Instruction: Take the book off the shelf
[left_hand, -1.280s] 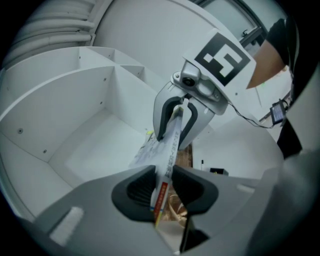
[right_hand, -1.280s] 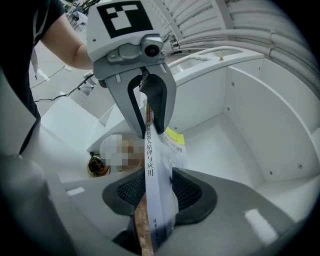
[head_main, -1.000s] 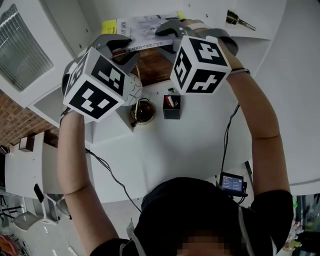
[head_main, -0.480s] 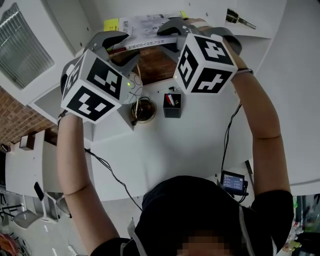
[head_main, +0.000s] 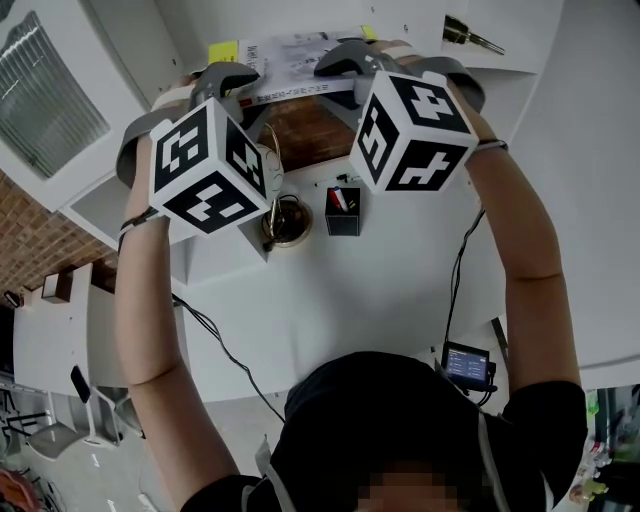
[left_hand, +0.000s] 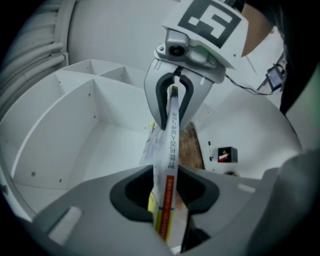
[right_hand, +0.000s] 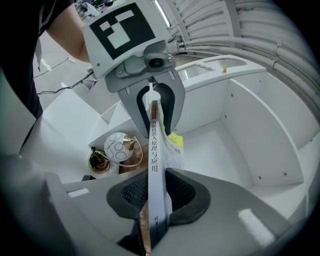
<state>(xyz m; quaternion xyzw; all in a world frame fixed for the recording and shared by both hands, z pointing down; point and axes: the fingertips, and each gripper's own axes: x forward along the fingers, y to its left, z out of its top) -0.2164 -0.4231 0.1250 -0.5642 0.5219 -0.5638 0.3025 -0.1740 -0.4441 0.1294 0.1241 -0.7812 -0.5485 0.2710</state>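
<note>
A thin white book (head_main: 300, 90) with a red-and-yellow spine end hangs level in front of the white shelf (left_hand: 75, 130), one gripper at each end. My right gripper (head_main: 350, 68) is shut on its right end; in the right gripper view the spine (right_hand: 154, 165) is pinched between the ribbed pads (right_hand: 131, 192). My left gripper (head_main: 232, 85) straddles the other end. Its jaws are closing, and the book (left_hand: 170, 150) stands between them with a slim gap on one side. Each gripper view shows the opposite gripper around the far end of the book.
Below the book on the white table (head_main: 380, 290) stand a black pen holder (head_main: 343, 212) and a brass object (head_main: 285, 222). A small screen device (head_main: 466, 366) with a cable sits near the person. The shelf's compartments (right_hand: 240, 135) are white and deep.
My left gripper has swung its marker cube round and shifted right, and its jaws spread wider, then came in again. The book rose slightly. The right gripper barely moved.
</note>
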